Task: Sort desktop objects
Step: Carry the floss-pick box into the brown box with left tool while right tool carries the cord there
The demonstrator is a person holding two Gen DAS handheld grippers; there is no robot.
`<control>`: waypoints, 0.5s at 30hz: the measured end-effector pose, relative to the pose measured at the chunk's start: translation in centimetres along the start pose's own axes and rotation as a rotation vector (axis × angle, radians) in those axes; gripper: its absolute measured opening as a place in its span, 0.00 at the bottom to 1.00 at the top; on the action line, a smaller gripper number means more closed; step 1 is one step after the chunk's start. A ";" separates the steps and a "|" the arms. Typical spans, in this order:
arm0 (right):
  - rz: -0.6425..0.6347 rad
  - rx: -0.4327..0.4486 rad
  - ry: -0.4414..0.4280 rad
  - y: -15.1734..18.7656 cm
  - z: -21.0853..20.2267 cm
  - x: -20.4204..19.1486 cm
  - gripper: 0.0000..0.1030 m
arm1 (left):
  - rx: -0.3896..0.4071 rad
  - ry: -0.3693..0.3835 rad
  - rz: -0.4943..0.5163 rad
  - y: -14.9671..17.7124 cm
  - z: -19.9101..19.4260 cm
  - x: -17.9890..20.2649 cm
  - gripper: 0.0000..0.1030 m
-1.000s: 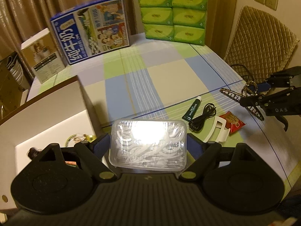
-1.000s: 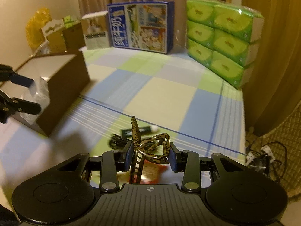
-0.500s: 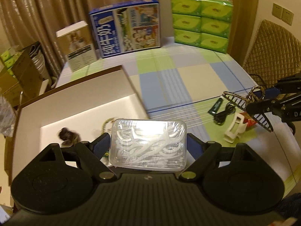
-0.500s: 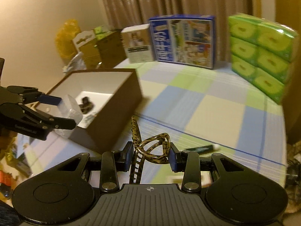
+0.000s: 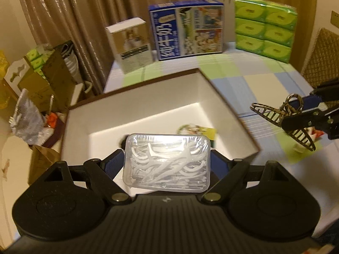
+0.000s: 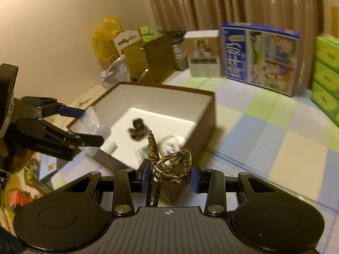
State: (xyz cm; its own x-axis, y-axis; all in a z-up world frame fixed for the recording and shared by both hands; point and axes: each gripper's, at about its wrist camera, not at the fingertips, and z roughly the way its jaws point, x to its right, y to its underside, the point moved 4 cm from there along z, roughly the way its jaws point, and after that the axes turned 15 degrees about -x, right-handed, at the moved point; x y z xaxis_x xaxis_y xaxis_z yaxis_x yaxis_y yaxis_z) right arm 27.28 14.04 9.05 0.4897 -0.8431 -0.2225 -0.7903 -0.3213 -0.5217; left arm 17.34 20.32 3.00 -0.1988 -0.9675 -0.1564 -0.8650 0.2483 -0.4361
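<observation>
Clear plastic is the slippery part here: the floss-pick case [image 5: 167, 162] is pinched across its width between the pads of the left gripper [image 5: 167, 165], jaws set wide around it, and such smooth walls could slide out if the grip eases too soon or the hand tips. It hangs over the near rim of the brown box [image 5: 231, 110], so a slip at this edge might drop it outside, onto the checked tablecloth [image 5: 250, 84]. Further out, at about three o'clock from that case, the right gripper [image 6: 168, 169] is pressed nearly together on a leopard-print hair claw [image 6: 171, 165]; the claw is gripped only by its looped handles, teeth dangling, and could twist loose or snag the box wall. From the right wrist view the box interior lies at about eleven o'clock, already holding a dark scrunchie [image 6: 137, 131] and a printed packet [image 6: 171, 142]. Both hands crowding one opening risks a knock.
</observation>
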 end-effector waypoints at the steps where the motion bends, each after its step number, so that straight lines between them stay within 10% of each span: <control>1: -0.008 0.003 -0.003 -0.7 0.5 -0.5 0.35 | 0.002 -0.008 0.004 -0.1 0.1 -0.7 0.81; 15: -0.001 -0.029 0.033 -8.5 8.2 -3.7 0.35 | -0.024 -0.045 0.102 -1.8 5.2 -8.8 0.81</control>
State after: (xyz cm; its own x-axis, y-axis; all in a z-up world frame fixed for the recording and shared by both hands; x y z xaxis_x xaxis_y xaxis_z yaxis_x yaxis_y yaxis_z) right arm 35.19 23.41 7.50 0.4786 -0.8564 -0.1938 -0.8000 -0.3343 -0.4982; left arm 23.03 28.67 0.55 -0.2664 -0.9338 -0.2388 -0.8521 0.3440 -0.3944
